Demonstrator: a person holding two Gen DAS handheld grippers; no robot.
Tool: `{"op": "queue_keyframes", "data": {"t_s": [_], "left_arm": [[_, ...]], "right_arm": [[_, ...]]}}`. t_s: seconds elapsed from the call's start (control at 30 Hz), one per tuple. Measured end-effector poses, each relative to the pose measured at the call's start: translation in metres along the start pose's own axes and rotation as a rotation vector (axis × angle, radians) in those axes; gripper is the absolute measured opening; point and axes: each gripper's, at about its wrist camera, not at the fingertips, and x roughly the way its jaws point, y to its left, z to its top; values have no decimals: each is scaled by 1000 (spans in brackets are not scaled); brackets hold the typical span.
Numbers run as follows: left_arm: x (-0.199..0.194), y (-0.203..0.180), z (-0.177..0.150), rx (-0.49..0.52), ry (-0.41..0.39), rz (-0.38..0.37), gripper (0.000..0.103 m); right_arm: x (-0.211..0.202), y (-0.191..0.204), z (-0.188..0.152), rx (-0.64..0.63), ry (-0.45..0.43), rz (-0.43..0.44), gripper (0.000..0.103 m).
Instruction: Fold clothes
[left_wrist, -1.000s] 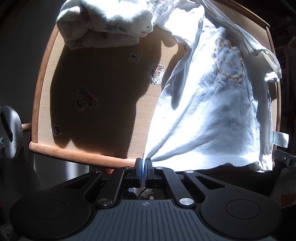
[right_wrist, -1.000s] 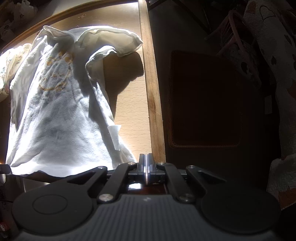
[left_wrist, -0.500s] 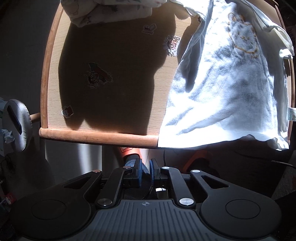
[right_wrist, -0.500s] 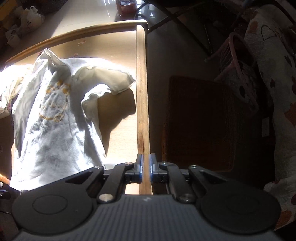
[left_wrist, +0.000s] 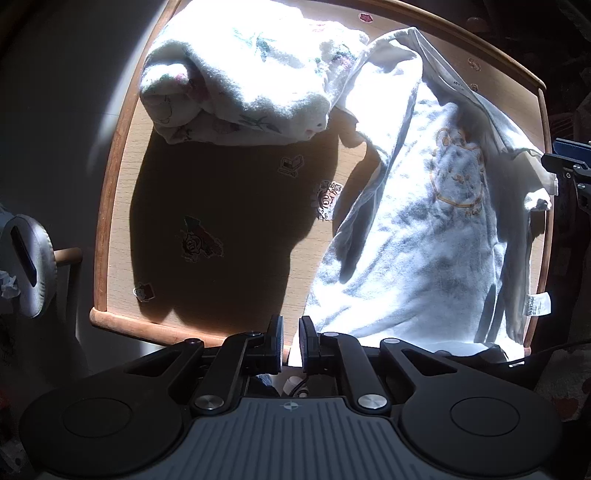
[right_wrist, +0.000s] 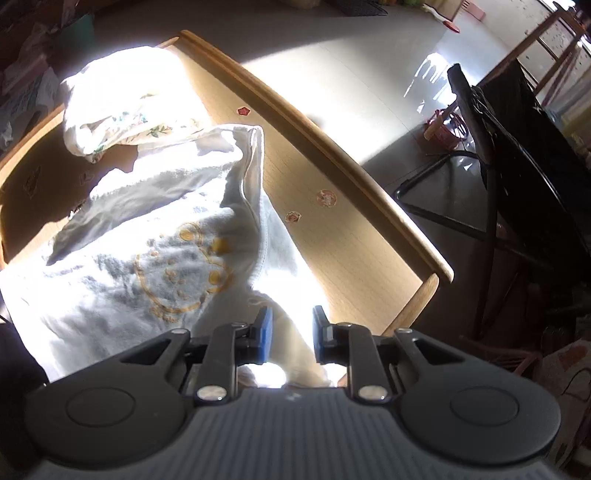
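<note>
- White T-shirt (left_wrist: 424, 236), printed with a gold cartoon outline, lies spread face up along the right side of the sunlit wooden tabletop (left_wrist: 236, 206), hem at the near edge, collar toward the far edge, one sleeve reaching the right rim.
- A crumpled floral garment (left_wrist: 240, 85) sits heaped at the tabletop's far left corner, touching the shirt's other sleeve.
- The step in hand appears to be taking fresh holds for the first fold; it would go best with the sleeve pinched cleanly at its edge and carried across the print, keeping the body flat and clear of the heap.
- Right gripper (right_wrist: 290, 338) hangs over the sleeve near the right edge, its jaws opening with cloth between them but not pressed.
- Left gripper (left_wrist: 291, 341) hovers at the near edge beside the hem corner, jaws slightly parted, gripping nothing.
</note>
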Motion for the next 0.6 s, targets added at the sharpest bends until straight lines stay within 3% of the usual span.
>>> {"op": "queue_keyframes", "data": {"t_s": [0.17, 0.6], "left_arm": [[6, 1, 4, -20, 8, -15, 14], [9, 9, 44, -68, -26, -10, 14]], "right_arm": [[24, 6, 13, -117, 56, 48, 22], [35, -5, 22, -110, 102, 165, 22]]}}
